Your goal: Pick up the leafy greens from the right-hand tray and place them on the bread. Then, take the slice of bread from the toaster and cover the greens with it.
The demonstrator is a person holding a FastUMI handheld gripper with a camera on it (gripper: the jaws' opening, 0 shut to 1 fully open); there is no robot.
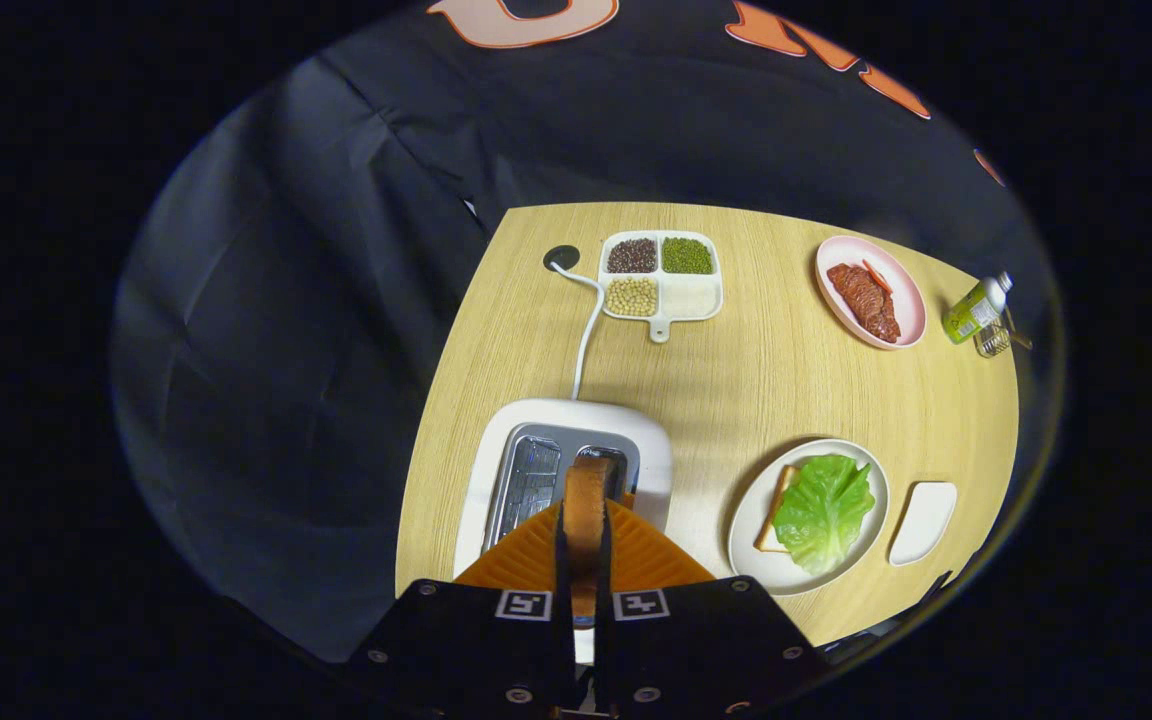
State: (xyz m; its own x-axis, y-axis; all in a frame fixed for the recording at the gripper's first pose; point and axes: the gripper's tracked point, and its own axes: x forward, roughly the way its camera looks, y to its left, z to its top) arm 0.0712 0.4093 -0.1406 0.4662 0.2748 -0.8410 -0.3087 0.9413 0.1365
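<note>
In the gripper view, the gripper (585,545) is showing at the bottom centre of the frame, its ribbed orange fingers (636,555) pressing from both sides on an upright slice of brown-crusted toast bread (586,500), so it is gripping that slice. The slice is standing edge-on just above the right slot of the white, rounded plastic toaster (561,450), whose metal-lined slots are gleaming; whether its lower edge is still sitting in the slot is hard to make out, since the fingers are hiding it.

To the lower right, a round white plate (751,545) is carrying a second bread slice (774,510), mostly covered by a crinkled, veined green lettuce leaf (824,512). Beside it, a small white rounded tray (923,521) is lying on the light wood-grain desk (756,380).

Toward the upper centre, a white four-compartment dish (701,300) is holding dark, green and pale beans. At the upper right, a pink plate (908,300) is holding reddish-brown meat (866,300), with a green bottle (976,308) near it.
</note>
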